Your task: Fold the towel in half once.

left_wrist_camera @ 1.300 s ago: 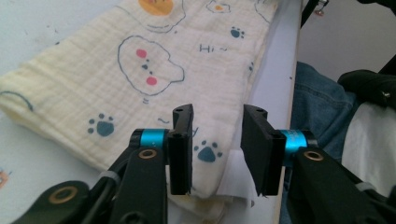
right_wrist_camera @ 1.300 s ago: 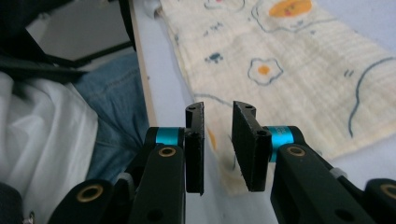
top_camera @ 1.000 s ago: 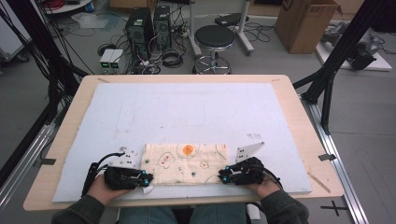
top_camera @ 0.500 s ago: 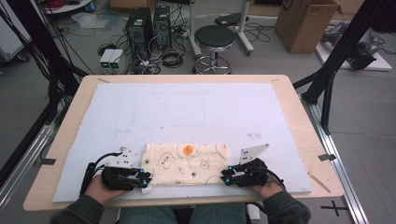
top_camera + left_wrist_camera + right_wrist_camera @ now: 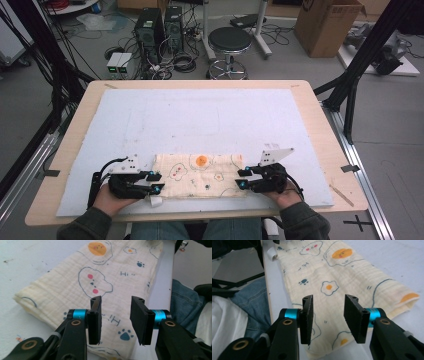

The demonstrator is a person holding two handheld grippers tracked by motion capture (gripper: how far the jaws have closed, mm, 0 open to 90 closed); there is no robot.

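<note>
A cream cloth (image 5: 200,175) printed with fried eggs and paw prints lies folded into a long strip near the front edge of the white mat (image 5: 210,115). My left gripper (image 5: 156,182) is at the strip's left end. In the left gripper view the cloth (image 5: 100,272) lies under my gripper (image 5: 116,302), whose jaws have just been opening and stand apart with no fabric pinched. My right gripper (image 5: 240,178) is at the right end. In the right gripper view my gripper (image 5: 328,301) hovers over the cloth (image 5: 342,272), its jaws also just opened and pressing on nothing.
The mat covers most of a wooden table (image 5: 325,130). A small white tag (image 5: 156,201) sticks out at the cloth's front left corner. The person's jeans (image 5: 182,302) are just past the table's near edge. A stool (image 5: 230,40) and a cardboard box (image 5: 327,25) stand beyond the table.
Both grippers' jaws have spread apart at the cloth's ends. The hands have stayed in place and the cloth lies flat as before.
</note>
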